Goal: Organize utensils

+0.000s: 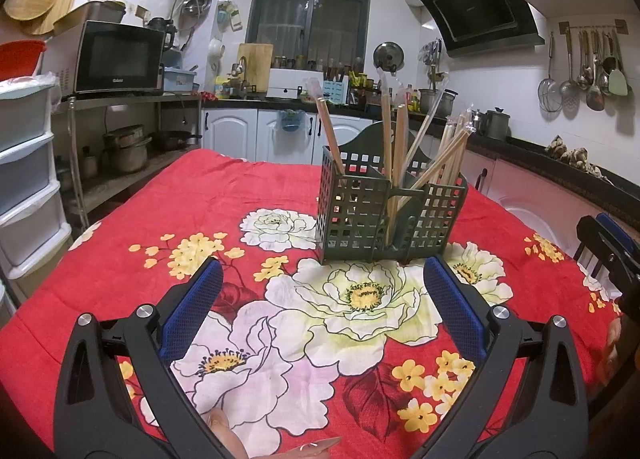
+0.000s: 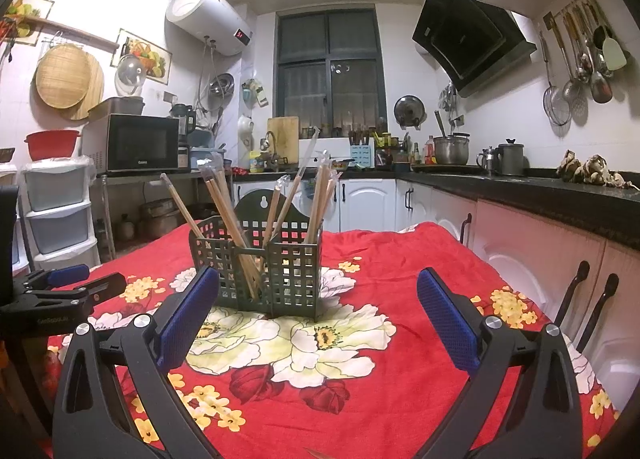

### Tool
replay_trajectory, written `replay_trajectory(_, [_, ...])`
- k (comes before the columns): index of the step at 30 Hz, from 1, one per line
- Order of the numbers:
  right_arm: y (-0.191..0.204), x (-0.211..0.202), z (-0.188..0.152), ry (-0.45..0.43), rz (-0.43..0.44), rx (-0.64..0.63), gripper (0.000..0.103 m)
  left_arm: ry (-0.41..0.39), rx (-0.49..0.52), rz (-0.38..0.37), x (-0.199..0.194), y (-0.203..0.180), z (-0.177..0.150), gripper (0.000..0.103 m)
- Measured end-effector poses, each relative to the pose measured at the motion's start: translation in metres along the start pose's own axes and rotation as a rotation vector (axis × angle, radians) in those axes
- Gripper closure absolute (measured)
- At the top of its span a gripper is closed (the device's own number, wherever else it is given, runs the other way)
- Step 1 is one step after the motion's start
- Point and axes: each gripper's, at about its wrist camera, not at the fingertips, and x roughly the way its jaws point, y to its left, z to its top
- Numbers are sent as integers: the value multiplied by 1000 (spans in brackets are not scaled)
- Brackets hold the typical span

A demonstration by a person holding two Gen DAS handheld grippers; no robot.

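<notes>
Chopsticks (image 1: pixel 390 147), still in clear wrappers, lean scattered across the compartments of a green lattice caddy (image 1: pixel 384 211) on the floral tablecloth (image 1: pixel 180 219). Left gripper (image 1: pixel 322 299) and right gripper (image 2: pixel 318 307) are both spread wide and empty. Risk: tugging a leaning stick could tip the light caddy. Legible: water heater display (image 2: pixel 240 34), apparently "57"; the microwave badge is unreadable.

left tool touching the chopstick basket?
Apart. In the left wrist view the left tool is open, and bare red tablecloth shows between its fingertips and the basket.
</notes>
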Motion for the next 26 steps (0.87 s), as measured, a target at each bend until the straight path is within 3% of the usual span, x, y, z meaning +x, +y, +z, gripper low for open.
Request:
replay_trajectory(13, [-10,-3,-6,-15,-40,63,6,-27,37,46,0,-15,-4,11])
replay_trajectory(17, [-14,0,-7,15,-32,94,6,-42,90,-2,-3,-28,-4,10])
replay_trajectory(26, [-28,-2,-1,32,-47,149,6,32,-14,0,5,-8,0,10])
